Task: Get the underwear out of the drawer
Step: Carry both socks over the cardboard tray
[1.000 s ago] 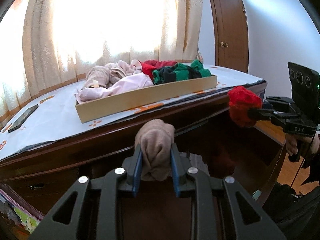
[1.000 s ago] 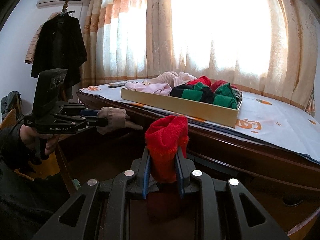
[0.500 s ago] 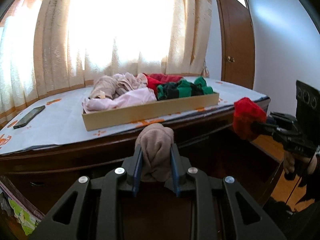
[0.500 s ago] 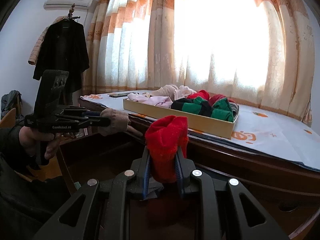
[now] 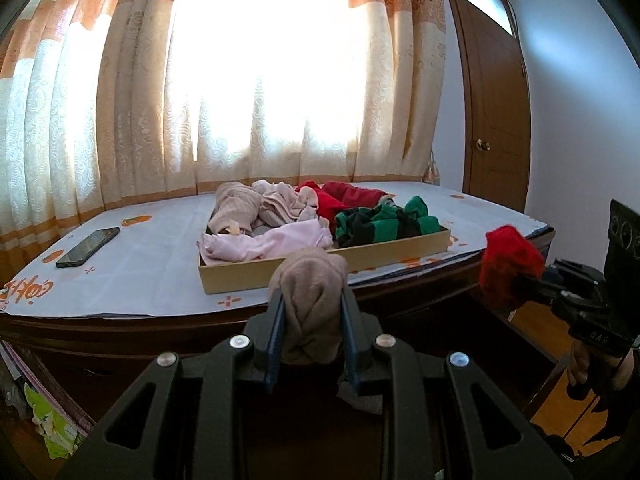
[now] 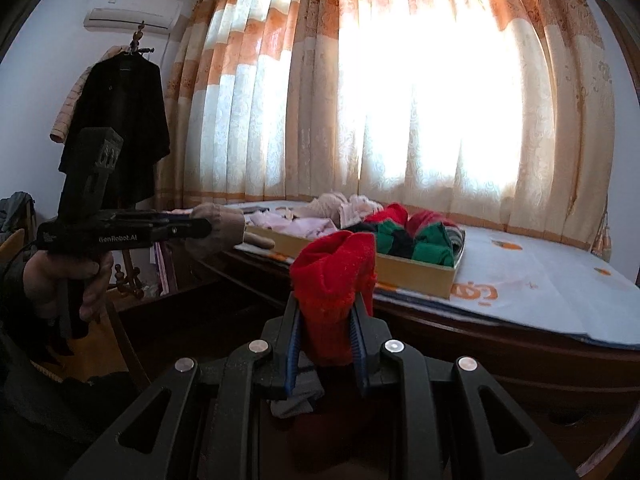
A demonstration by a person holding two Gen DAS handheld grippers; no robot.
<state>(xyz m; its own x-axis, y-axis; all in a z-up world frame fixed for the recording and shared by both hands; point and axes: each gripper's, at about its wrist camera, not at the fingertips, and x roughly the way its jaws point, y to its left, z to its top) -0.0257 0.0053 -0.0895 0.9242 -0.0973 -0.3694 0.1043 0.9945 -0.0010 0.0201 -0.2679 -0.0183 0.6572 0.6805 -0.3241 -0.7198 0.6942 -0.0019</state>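
**Two grippers, each with a piece of underwear, up by the dresser top**

I hold both grippers up in front of the dresser (image 5: 120, 332). They tip down a little and point at the window side of the room.

My left gripper (image 5: 311, 322) is clamped on a rolled beige piece of underwear (image 5: 310, 300). The blue pads press it from both sides, and the roll sticks up above the fingertips. In the right wrist view I see this gripper from the side, with a hand (image 6: 66, 280) around its handle. The beige roll pokes out of its tip.

My right gripper (image 6: 326, 322) is clamped on a fuzzy red piece of underwear (image 6: 334, 280). The red cloth stands up between the pads and flops over at the top. In the left wrist view it is far to the right, and the red lump hangs at its tip in the air, beside the dresser edge.

On the dresser top lies a white sheet (image 5: 152, 264) with orange marks. On it sits a flat cardboard tray (image 5: 320, 268). In the tray is a pile of clothes: beige and pink ones (image 5: 260, 236) on the left, red ones (image 5: 348, 196) at the back, and green and black ones (image 5: 384, 222) on the right. A dark phone (image 5: 88, 247) lies on the sheet, well apart from the tray
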